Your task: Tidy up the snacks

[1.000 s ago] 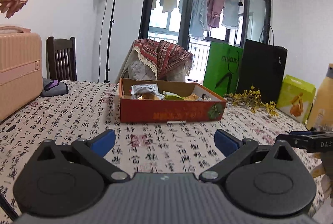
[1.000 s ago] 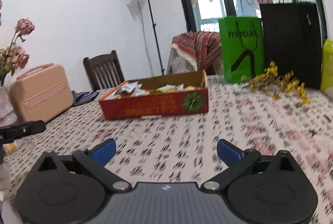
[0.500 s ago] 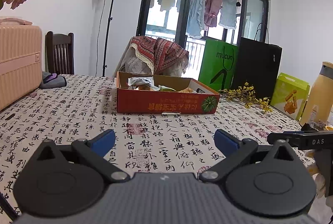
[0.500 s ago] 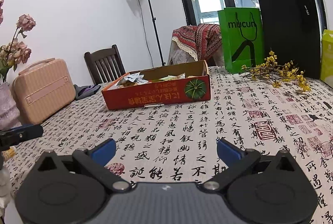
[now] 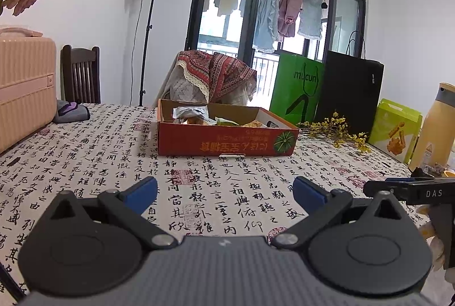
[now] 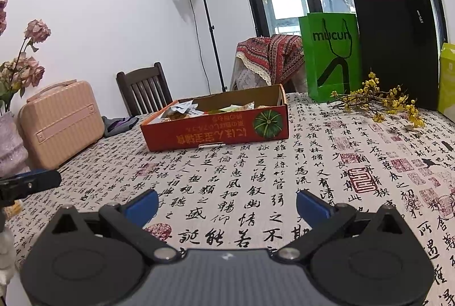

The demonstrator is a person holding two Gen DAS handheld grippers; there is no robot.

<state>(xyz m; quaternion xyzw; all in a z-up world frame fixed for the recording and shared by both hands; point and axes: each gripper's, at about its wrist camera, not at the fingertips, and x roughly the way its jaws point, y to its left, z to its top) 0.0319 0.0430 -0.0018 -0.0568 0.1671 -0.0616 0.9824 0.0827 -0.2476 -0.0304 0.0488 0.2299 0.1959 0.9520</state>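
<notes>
Ahead at twelve o'clock on the calligraphy tablecloth [image 5: 85, 152] sits the red cardboard box [image 5: 224, 142], its long axis running from nine to three across my left view, with the printed long side facing me upside down. Snack packets [image 5: 190, 112] are heaped inside; the near wall hides most of them, so I cannot tell how many or what kinds. My left gripper [image 5: 224, 190] is spread wide and grasps nothing, well short of the box. My right gripper [image 6: 226, 203] is likewise spread wide and empty; from it the box [image 6: 216, 132] lies at eleven o'clock, skewed. At three o'clock a yellow bottle [image 5: 436, 124] is cut off by the frame edge.
</notes>
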